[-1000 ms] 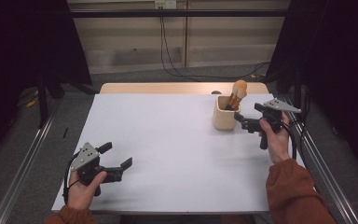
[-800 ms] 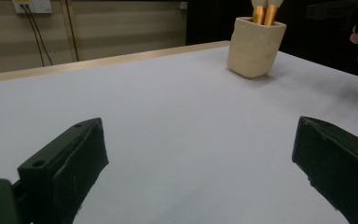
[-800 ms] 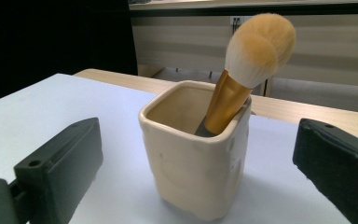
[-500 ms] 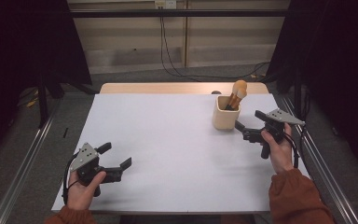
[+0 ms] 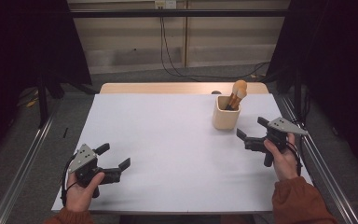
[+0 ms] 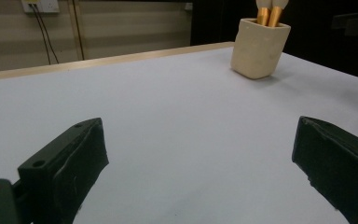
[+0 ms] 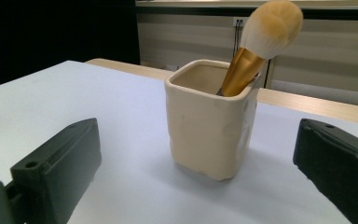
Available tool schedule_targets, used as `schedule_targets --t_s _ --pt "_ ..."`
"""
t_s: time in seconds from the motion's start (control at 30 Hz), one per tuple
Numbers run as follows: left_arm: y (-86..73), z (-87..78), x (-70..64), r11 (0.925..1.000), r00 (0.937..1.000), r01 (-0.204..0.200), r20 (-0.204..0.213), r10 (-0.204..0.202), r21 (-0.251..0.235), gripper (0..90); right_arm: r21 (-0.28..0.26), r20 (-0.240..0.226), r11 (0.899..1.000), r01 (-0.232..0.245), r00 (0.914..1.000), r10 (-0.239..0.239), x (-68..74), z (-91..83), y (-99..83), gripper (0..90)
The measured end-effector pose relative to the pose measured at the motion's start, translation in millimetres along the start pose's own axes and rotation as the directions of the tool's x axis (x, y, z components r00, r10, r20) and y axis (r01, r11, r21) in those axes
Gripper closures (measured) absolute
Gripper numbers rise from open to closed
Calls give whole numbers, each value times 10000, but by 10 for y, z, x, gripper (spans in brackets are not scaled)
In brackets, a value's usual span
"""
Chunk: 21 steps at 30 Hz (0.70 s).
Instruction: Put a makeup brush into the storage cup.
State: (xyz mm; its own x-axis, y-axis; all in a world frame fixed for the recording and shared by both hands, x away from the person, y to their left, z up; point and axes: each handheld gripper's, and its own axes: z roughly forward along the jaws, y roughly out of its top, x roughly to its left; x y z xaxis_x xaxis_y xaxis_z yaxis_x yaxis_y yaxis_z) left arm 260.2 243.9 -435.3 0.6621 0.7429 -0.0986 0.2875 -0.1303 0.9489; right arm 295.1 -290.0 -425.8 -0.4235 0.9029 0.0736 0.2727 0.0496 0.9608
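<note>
High view: the white table (image 5: 168,140) carries one standing item, a cream square cup (image 5: 226,113), upright near the far right corner, close to the right edge and a short way in from the bare wooden strip (image 5: 168,88) along the far side. A makeup brush (image 5: 237,92) stands in the cup, bristle head up, leaning toward the far right. The right gripper (image 5: 251,132) is held above the table near its right edge, just on the near side of the cup and not touching it; its jaws stand apart and hold nothing. The left gripper (image 5: 114,156) is low over the near left corner, well apart from the cup, jaws spread and empty. The middle and left of the surface lie open between the two grippers. Metal rails (image 5: 28,154) run along both long sides below table level, and dark curtains close off left and right.

Left gripper view: both black jaws are wide apart over bare white surface. The cup (image 6: 259,47) stands far off at upper right with two gold handles rising from it; nothing lies between.

Right gripper view: the cup (image 7: 209,126) stands directly ahead, centred between the parted jaws and clear of both. The brush (image 7: 261,42) leans on the rim's far right corner. Open surface lies to the cup's left.
</note>
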Motion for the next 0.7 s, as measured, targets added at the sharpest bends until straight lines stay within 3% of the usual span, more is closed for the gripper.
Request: schedule_targets --t_s 0.3,0.7 --pt "-8 -15 -2 10000 10000 71 -68 -70 31 28 -169 197 9998 -81 9998 85 17 -187 -82 4" --pt "-18 -39 -38 10000 10000 -2 -54 2 50 28 -18 -41 9999 -155 9999 155 142 -409 -311 7"
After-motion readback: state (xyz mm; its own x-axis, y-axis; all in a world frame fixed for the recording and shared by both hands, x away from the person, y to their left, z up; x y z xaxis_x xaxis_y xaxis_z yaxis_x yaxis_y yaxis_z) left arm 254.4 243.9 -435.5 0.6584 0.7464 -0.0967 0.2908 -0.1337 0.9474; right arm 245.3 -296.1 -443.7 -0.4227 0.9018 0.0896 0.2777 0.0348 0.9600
